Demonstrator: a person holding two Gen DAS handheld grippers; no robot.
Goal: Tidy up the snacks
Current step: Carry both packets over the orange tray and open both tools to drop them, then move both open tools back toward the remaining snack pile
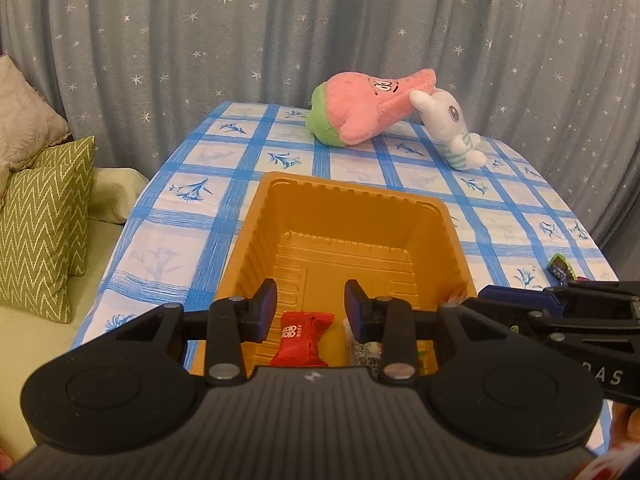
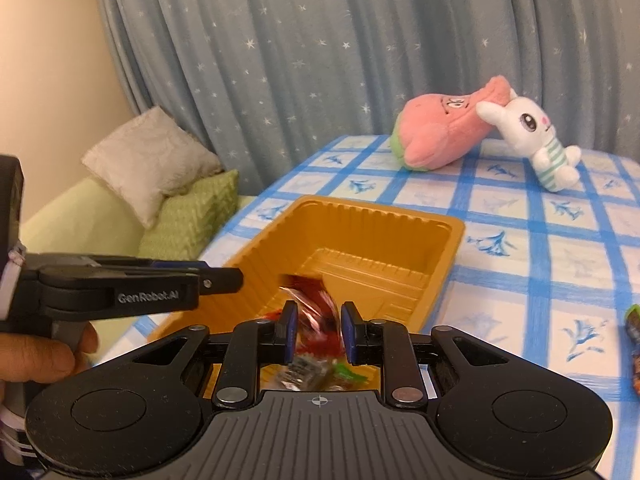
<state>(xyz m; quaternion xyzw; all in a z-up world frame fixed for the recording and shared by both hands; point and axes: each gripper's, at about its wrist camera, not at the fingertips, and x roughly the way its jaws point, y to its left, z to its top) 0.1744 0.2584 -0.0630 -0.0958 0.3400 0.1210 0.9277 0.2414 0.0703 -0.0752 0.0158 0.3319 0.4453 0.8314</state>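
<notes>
Here, both grippers are held over the orange tray (image 1: pixel 352 216): the left gripper (image 1: pixel 311 310) is spread empty above it, while a blurred red wrapper (image 2: pixel 316 306) sits between the right gripper (image 2: pixel 318 330)'s parted fingers; whether it is pinched cannot be told.

Between the right claw (image 2: pixel 317 332) fingers a red wrapper (image 2: pixel 316 304) is smeared by motion blur, so whether it is gripped cannot be told. The left claw (image 1: pixel 311 312) body hides the near end of the tray (image 1: pixel 256 216) (and part of the snacks there). A dark packet (image 2: pixel 634 332) is cut by the right edge.
</notes>
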